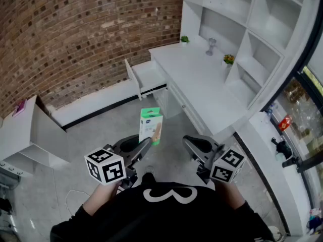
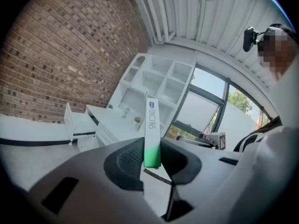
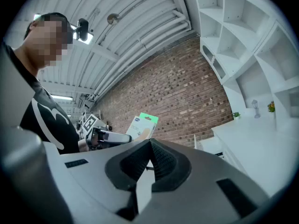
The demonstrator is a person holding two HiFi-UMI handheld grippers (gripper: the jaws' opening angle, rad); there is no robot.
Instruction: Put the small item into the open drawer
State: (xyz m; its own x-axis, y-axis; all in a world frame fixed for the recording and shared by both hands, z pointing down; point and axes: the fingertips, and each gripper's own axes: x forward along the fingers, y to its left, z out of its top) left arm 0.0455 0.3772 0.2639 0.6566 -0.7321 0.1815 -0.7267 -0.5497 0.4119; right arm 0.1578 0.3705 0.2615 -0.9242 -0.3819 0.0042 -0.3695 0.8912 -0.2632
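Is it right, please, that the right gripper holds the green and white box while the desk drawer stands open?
Not quite: the left gripper holds the green and white box, as the left gripper view shows; the right gripper is shut and empty. The drawer does stand open.

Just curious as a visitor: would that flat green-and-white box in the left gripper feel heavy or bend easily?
Probably light: the box looks like thin cardboard. Likely fairly stiff, since it stands upright held only by its lower end in the left gripper.
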